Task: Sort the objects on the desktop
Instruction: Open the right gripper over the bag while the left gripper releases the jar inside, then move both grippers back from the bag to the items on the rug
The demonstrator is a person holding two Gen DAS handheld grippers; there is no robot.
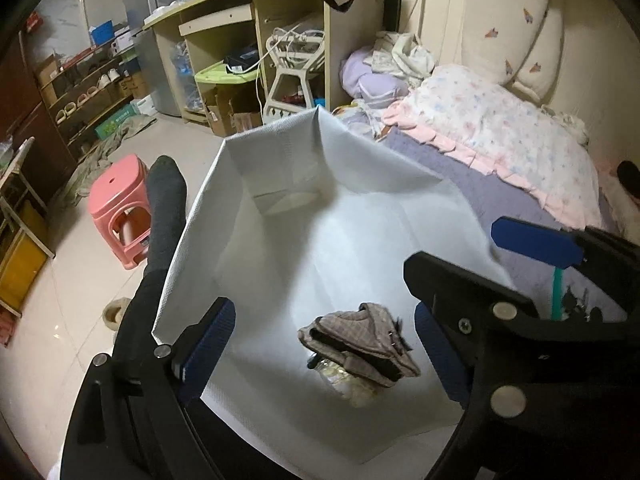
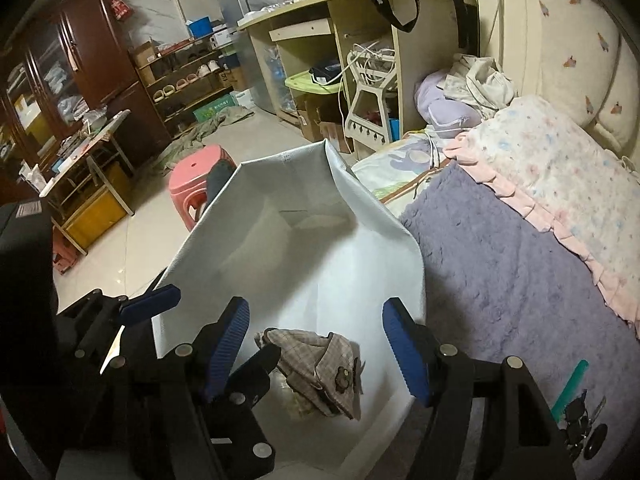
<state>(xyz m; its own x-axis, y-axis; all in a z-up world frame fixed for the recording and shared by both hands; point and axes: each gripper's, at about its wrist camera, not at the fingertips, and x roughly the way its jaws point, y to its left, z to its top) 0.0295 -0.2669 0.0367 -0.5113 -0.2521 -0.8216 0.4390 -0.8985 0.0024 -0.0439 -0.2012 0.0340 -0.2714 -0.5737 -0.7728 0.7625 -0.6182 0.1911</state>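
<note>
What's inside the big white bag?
A checked cap lies at the bottom of the white bag. Something pale and crinkly peeks out under it; the cap covers the rest.

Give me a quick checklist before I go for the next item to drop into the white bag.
1. White bag mouth open: ok, walls stand apart.
2. Plaid cap already inside the bag: ok, lying at the bottom on some pale item.
3. Left tongs free: ok, open and holding nothing, over the bag.
4. Right tongs free: ok, open and holding nothing.
5. Next items located: ok, green comb and dark keys lie on the purple blanket right of the bag.
6. Bag steady without support: cannot tell.
</note>
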